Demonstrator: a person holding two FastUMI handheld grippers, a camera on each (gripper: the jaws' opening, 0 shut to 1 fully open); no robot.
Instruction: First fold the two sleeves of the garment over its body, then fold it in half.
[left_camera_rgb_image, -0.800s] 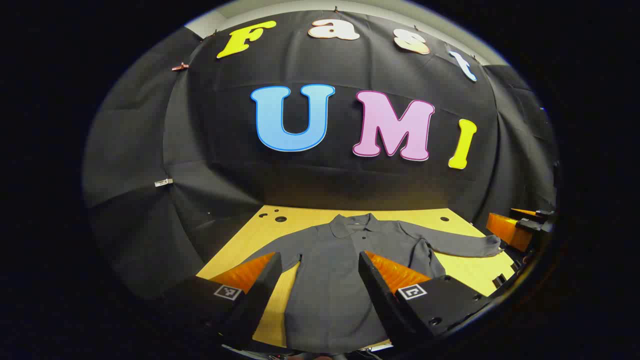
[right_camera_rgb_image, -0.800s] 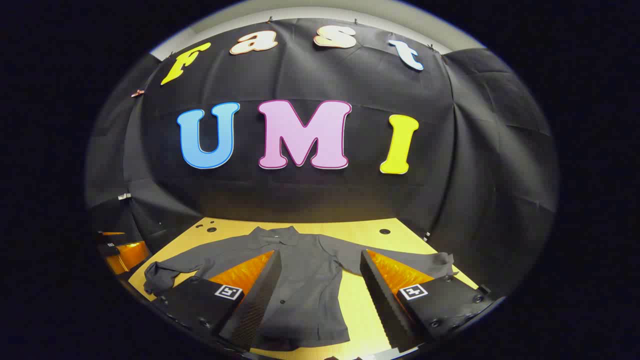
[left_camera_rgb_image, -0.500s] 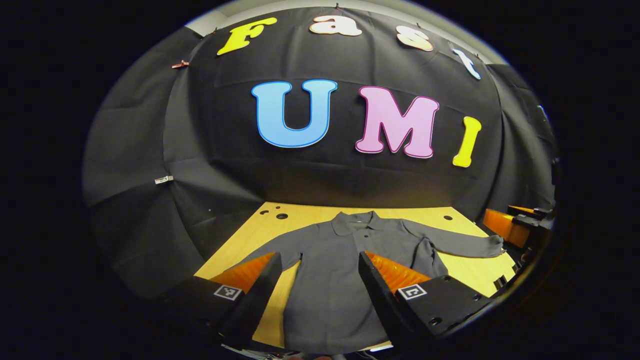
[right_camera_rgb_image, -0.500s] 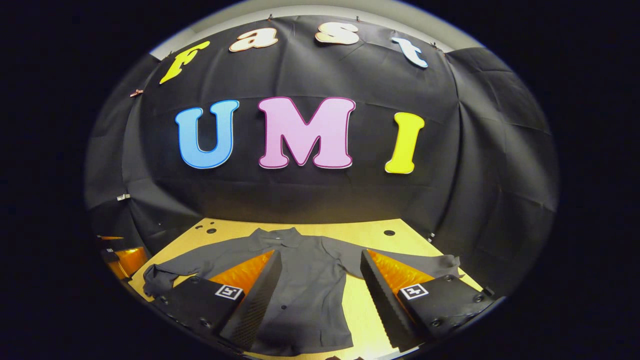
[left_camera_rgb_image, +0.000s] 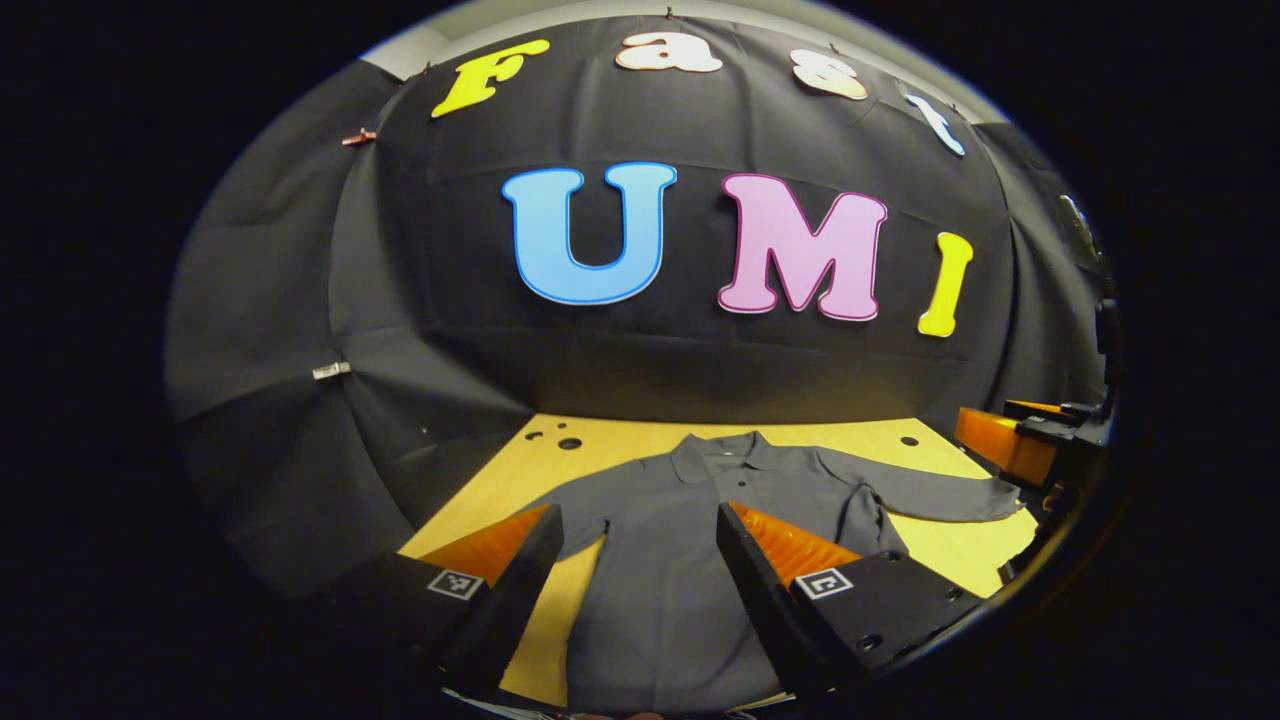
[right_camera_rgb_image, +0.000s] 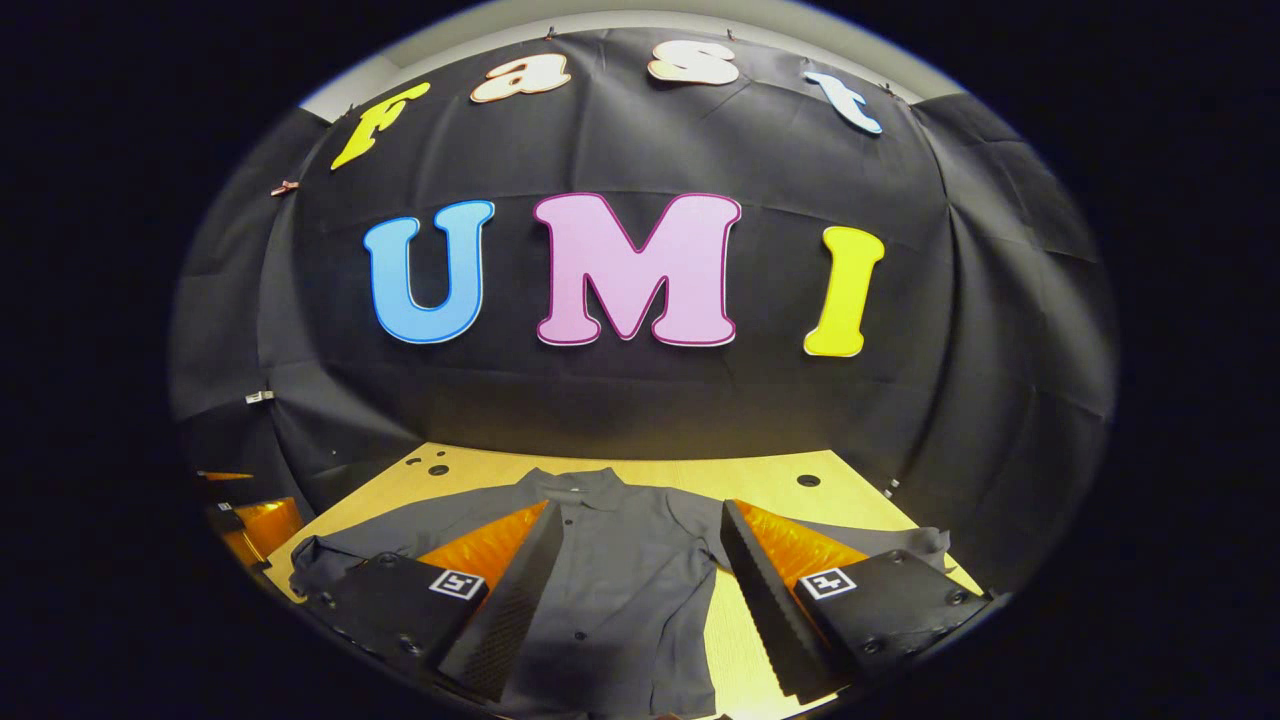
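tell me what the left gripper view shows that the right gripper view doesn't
Left gripper view: the right gripper at its right edge, beside the outstretched cuff of one sleeve. Right gripper view: the left gripper at its left edge, near the bunched cuff of the other sleeve. Both: the grey shirt flat on the wooden table, sleeves unfolded, own fingers apart.

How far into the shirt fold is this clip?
Nothing is folded yet: the grey shirt lies flat on the wooden table, both sleeves spread out. The left gripper and right gripper hover open, holding nothing. Both sleeve folds and the halving remain.
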